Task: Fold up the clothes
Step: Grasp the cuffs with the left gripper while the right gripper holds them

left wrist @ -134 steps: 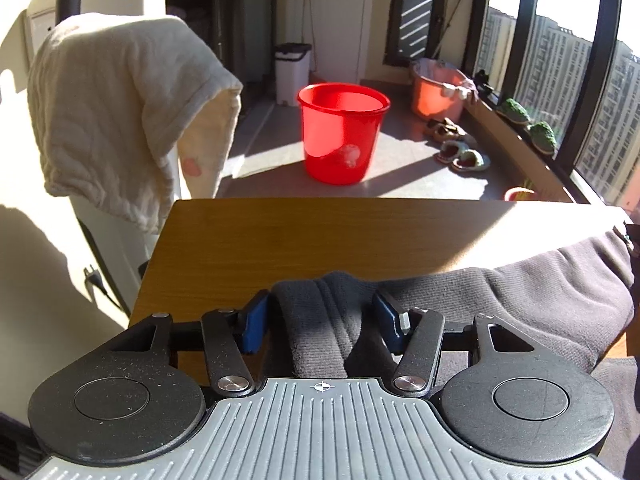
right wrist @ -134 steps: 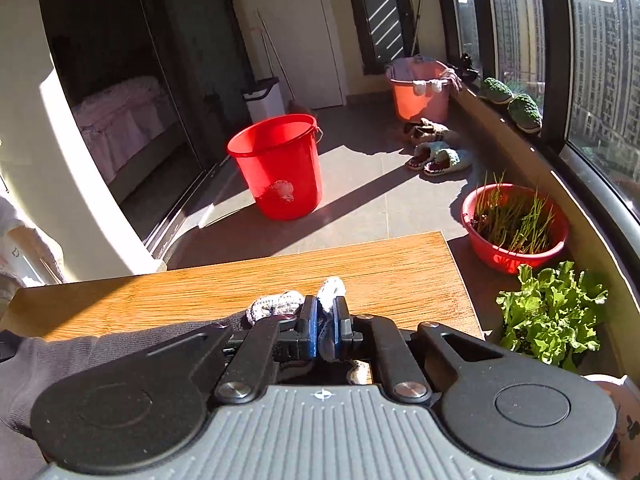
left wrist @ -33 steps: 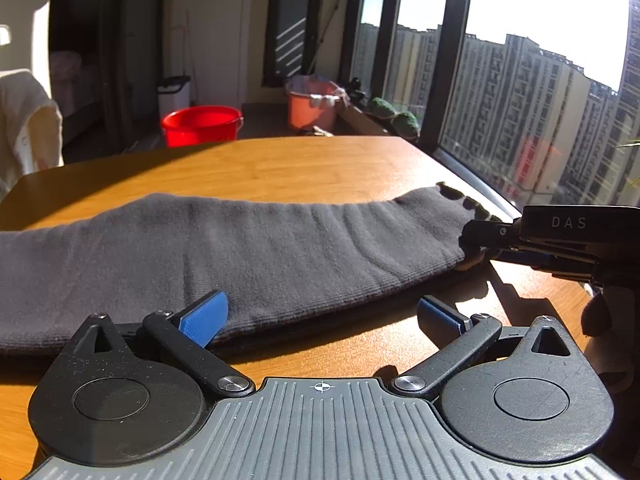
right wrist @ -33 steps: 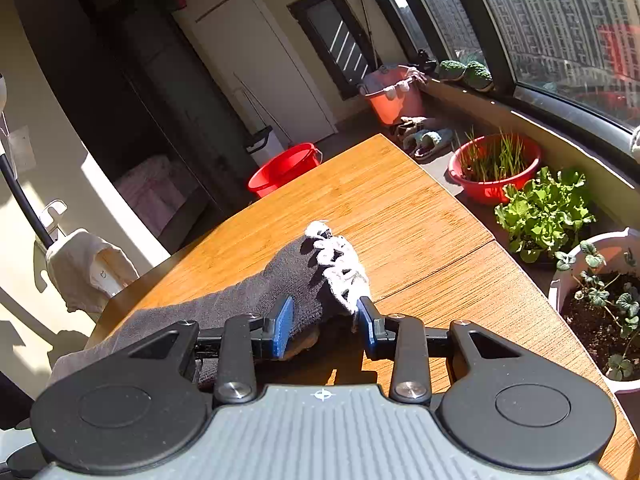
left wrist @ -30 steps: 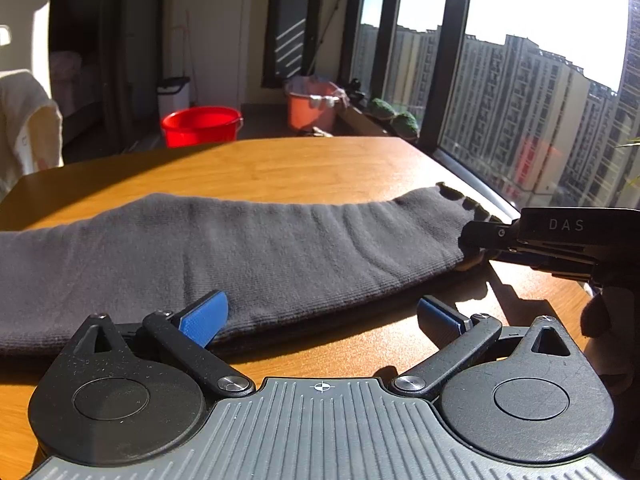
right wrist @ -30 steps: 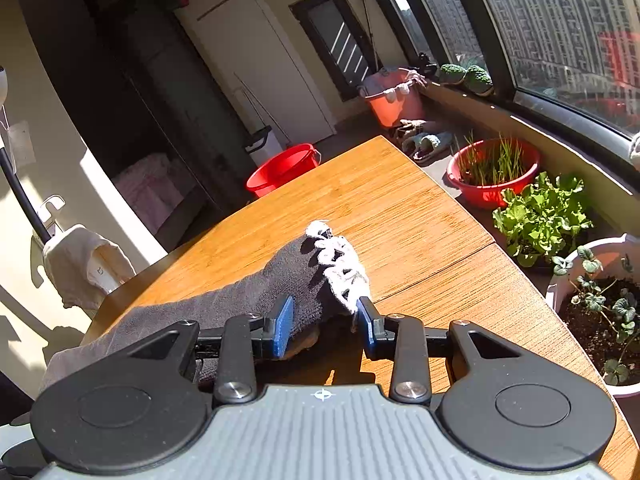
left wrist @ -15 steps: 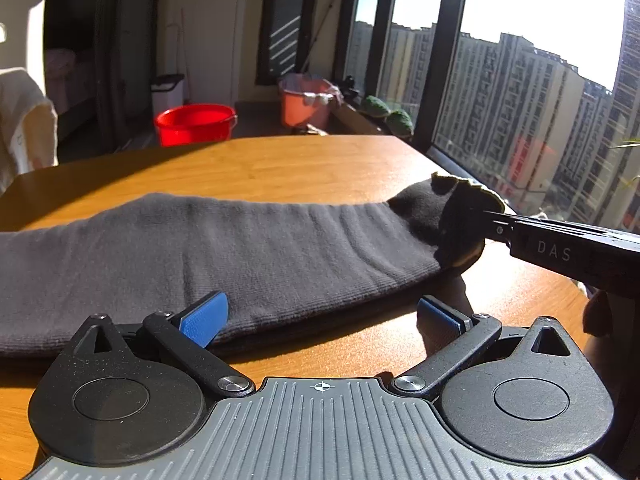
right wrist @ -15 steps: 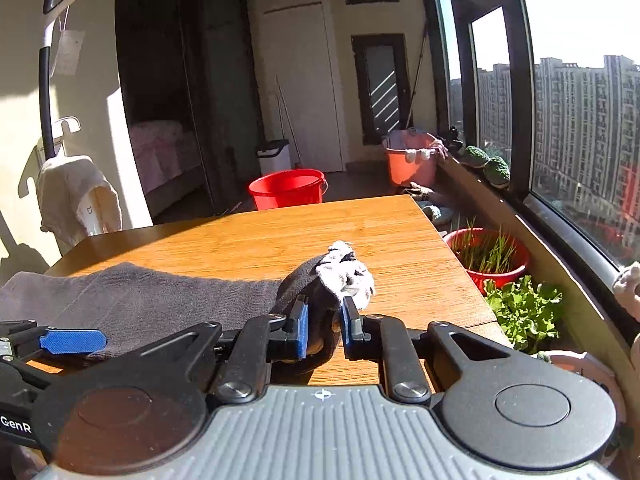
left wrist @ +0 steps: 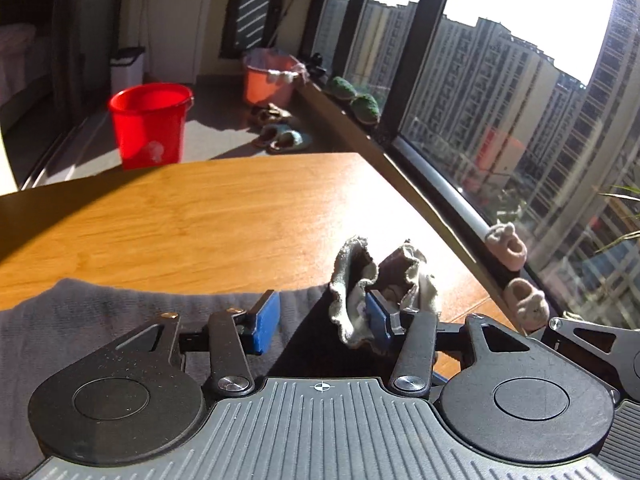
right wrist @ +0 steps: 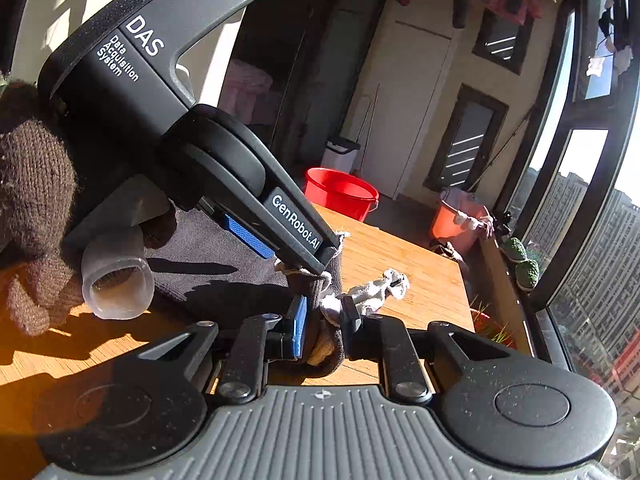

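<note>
Left wrist cam sits low over the wooden table (left wrist: pixel 208 216), close up, looking along its own fingers across the tabletop to the red bucket (left wrist: pixel 149 125) and the window wall. Right wrist cam sits just beside it, tilted, facing the same way, with the left gripper (right wrist: pixel 280 240) filling its upper left. Both share table, bucket and the grey garment (left wrist: pixel 100 312).

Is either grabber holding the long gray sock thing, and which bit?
The right gripper pinches the gray garment near its frilly pale end. The left gripper is open, holding nothing.
</note>
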{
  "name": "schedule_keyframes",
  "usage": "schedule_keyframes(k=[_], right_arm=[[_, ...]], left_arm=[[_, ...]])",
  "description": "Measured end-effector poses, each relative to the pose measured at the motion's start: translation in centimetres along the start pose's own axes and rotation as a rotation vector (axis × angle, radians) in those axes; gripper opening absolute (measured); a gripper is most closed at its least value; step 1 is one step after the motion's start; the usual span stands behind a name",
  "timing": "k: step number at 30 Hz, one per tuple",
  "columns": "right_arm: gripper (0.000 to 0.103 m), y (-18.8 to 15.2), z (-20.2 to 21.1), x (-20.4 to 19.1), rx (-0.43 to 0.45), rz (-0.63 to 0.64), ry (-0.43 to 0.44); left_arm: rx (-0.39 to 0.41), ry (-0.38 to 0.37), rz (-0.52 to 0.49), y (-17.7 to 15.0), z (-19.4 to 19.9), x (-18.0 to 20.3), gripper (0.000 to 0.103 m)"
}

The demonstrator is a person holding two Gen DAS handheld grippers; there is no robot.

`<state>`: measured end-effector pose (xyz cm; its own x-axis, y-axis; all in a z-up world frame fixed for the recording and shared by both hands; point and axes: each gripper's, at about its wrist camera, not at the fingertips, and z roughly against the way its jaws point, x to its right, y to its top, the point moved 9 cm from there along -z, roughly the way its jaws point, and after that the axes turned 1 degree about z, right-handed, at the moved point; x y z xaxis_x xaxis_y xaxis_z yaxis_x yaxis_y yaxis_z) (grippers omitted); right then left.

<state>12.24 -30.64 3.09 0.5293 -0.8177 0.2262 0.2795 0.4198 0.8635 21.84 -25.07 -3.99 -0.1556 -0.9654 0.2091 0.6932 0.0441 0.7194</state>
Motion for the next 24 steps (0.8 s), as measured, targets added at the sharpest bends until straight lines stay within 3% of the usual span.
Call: schedule_keyframes(k=[3, 6, 8, 13, 14, 16, 18, 22, 24], right_arm=[[0.026, -0.3, 0.6, 3.7, -0.012, -0.238, 0.016], [0.026, -1.8, -0.3, 7.5, -0.058, -0.461, -0.011], [0.026, -2.9, -1.0, 8.6, -0.087, -0.545, -0.024], [0.030, -6.6, -2.0, 9.0, -0.141, -0.708, 0.047], [0.029, -6.6, -2.2, 8.7, -0.136, -0.699, 0.055], [0.006, -5.3, -2.1, 7.8, -0.111, -0.651, 0.068], [0.007, -3.5, -1.4, 6.4, -0.058, -0.581, 0.075], [0.007, 0.4, -0.1, 0.7, 0.013, -0.248, 0.070], [0.007, 0.5, -0.3, -2.7, 0.008, -0.085, 0.072]], left_arm=[[-0.013, 0.032, 0.003, -1.0, -0.9, -1.1, 0.049], [-0.004, 0.032, 0.007, -1.6, -0.8, -1.7, 0.049], [-0.003, 0.025, 0.011, -1.7, -0.5, -1.9, 0.049], [0.002, 0.010, 0.028, -1.9, -0.3, -2.4, 0.049], [0.004, 0.010, 0.028, -1.9, -0.3, -2.4, 0.049], [0.009, 0.002, 0.030, -1.9, -0.3, -2.5, 0.049], [0.011, -0.025, 0.064, -1.9, -0.1, -3.1, 0.049], [0.037, -0.035, 0.170, -1.2, 1.6, -5.3, 0.049], [0.079, -0.020, 0.176, -0.4, 2.9, -6.0, 0.055]])
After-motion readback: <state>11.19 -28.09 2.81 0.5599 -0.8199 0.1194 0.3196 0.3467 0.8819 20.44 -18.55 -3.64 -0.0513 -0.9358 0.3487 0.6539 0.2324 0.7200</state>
